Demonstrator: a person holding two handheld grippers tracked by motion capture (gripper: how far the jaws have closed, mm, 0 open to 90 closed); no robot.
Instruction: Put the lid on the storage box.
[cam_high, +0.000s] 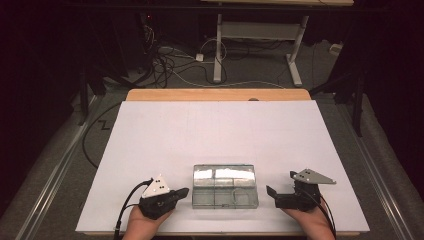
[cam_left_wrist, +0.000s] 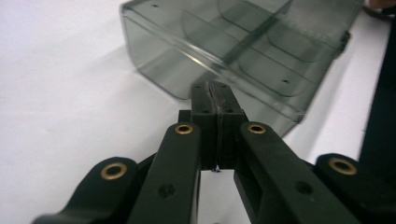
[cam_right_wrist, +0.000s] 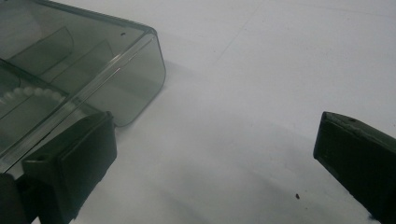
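White-topped bench (cam_high: 165, 135): clear smoky plastic compartment box (cam_high: 225, 186). Left gripper (cam_high: 184, 191) clenched empty, right gripper (cam_high: 272, 192) released; straddle the box's end squarely before clamping.

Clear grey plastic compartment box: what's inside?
The clear grey plastic compartment box holds divider walls and a string of small white beads in one compartment. The other compartments look empty, though glare on the lid hides part of the far row.

- The table (cam_high: 210, 95) was wooden, topped by a white board (cam_high: 215, 130).
- A clear plastic compartment box (cam_high: 225, 186) lay near the board's front edge.
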